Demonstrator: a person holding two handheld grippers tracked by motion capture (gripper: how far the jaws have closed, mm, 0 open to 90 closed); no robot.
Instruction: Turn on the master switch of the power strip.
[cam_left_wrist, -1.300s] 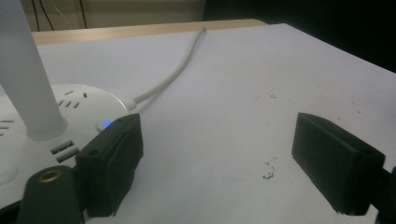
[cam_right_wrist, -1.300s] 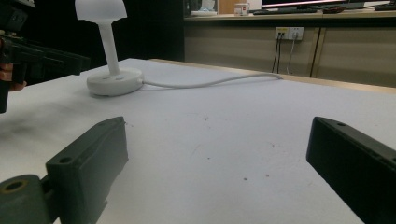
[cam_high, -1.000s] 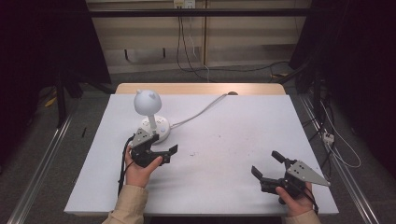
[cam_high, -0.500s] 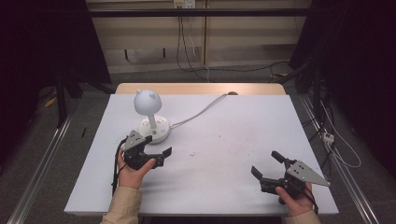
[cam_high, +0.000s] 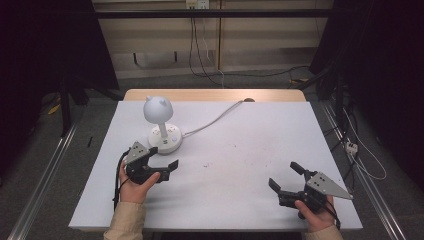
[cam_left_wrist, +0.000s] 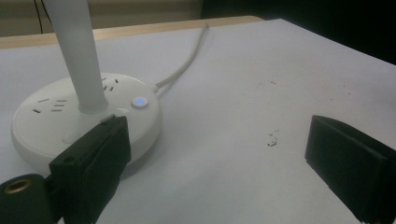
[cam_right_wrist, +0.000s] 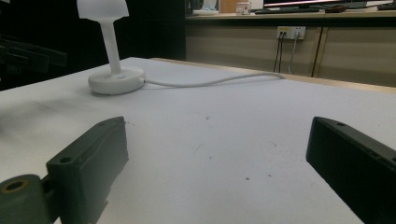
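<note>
A white desk lamp (cam_high: 158, 110) with a round head stands on a round white base (cam_high: 165, 139) at the table's left rear; its white cable (cam_high: 214, 120) runs to the far edge. My left gripper (cam_high: 163, 157) is open just in front of the base, with nothing between its fingers. In the left gripper view the base (cam_left_wrist: 56, 109) lies close behind the left jaw, its small button (cam_left_wrist: 138, 101) glowing blue, and the left gripper (cam_left_wrist: 219, 154) stands wide. My right gripper (cam_high: 285, 176) rests open and empty near the front right; in its view the right gripper (cam_right_wrist: 219, 158) faces the lamp (cam_right_wrist: 109, 46) far off.
The white table top (cam_high: 250, 150) has a few small dark specks (cam_high: 206, 163) near the middle. A wooden strip (cam_high: 215, 95) edges the far side. Cables and wall sockets (cam_right_wrist: 290, 31) lie beyond the table, and metal rails (cam_high: 40, 180) run along both sides.
My left gripper has drawn slightly back from the lamp base, toward the left and the near edge. The right gripper and the lamp have stayed put.
</note>
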